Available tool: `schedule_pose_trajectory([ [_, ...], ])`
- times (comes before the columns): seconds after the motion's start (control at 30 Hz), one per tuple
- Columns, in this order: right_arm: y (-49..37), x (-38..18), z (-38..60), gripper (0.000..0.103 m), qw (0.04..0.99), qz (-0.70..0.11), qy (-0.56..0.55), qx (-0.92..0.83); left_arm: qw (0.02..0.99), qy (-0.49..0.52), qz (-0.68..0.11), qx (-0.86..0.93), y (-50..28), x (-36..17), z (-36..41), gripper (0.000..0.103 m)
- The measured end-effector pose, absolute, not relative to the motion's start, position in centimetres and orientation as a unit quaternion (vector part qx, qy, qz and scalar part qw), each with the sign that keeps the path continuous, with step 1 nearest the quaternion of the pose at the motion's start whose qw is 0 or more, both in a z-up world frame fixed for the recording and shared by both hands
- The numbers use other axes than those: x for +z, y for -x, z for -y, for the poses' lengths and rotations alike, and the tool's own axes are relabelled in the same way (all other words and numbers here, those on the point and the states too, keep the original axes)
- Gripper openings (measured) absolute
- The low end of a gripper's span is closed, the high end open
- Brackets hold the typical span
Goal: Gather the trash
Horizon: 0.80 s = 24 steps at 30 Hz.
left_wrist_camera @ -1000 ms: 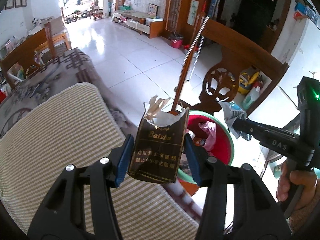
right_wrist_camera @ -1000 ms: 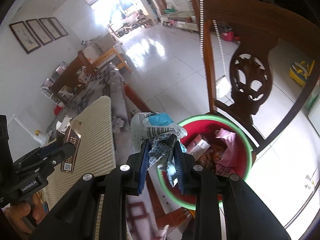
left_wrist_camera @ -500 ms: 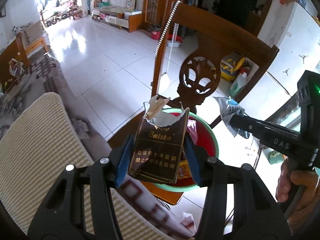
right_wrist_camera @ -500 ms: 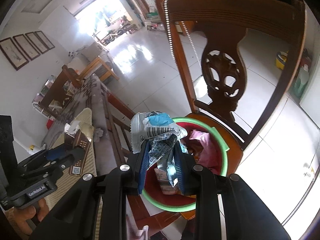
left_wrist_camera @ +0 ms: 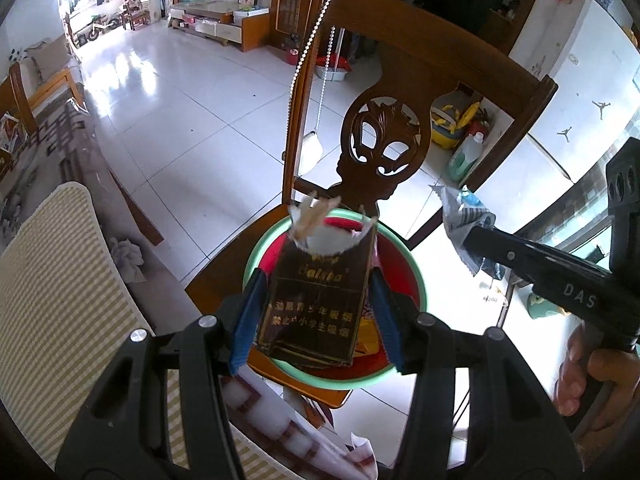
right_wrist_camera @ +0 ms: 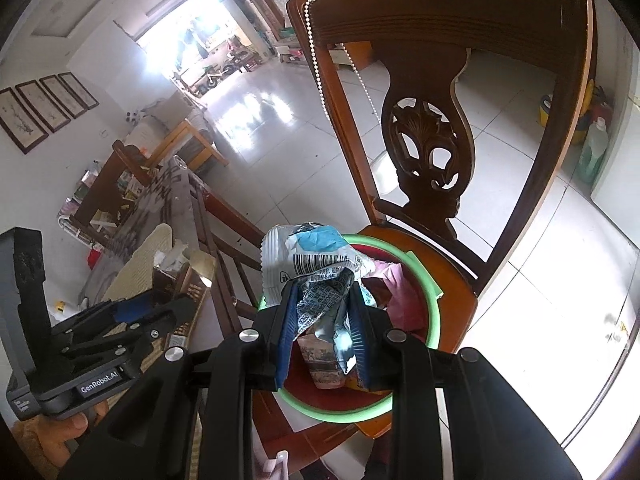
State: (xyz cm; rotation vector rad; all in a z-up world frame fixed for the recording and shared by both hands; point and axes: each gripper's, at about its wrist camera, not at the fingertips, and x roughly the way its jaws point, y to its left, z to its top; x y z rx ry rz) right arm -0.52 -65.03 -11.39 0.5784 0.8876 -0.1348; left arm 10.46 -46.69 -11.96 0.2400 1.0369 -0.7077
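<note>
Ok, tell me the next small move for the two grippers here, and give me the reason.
Probably open the left gripper and let the torn cigarette pack drop. It is clamped between the blue pads and, in the left wrist view, appears to sit over the green-rimmed basin on the wooden chair, which already holds trash. The right gripper, shut on a crumpled wrapper, looks likewise placed and could release next.
</note>
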Motion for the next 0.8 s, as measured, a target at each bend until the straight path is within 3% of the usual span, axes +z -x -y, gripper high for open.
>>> schedule_pose_trajectory([
  [0.03,0.5,-11.4,65.0,0.031,0.861,-0.422,-0.277,-0.065,0.803,-0.110,-0.485,-0.329,-10.5,-11.9,46.6,0.066],
  [0.1,0.5,-11.4,64.9,0.044,0.859,-0.419,-0.285,-0.065,0.805,-0.100,-0.483,-0.329,-10.6,-11.8,46.0,0.069],
  [0.23,0.3,-11.7,64.4,0.046,0.854,-0.426,-0.292,-0.065,0.810,-0.094,-0.477,-0.327,-10.5,-11.4,45.0,0.075],
  [0.53,-0.7,-9.5,60.5,0.062,0.879,-0.402,-0.248,-0.071,0.854,-0.047,-0.419,-0.305,-10.3,-8.0,39.0,0.089],
  [0.63,-0.6,-6.7,57.3,0.069,0.915,-0.347,-0.191,-0.078,0.888,-0.022,-0.360,-0.285,-9.9,-5.5,35.3,0.097],
  [0.73,0.8,-2.7,52.6,0.095,0.962,-0.233,-0.115,-0.088,0.920,0.005,-0.293,-0.259,-9.3,-3.0,31.2,0.098],
  [0.8,1.9,-1.0,49.5,0.096,0.981,-0.149,-0.070,-0.105,0.934,0.021,-0.256,-0.248,-8.8,-1.4,28.2,0.098],
])
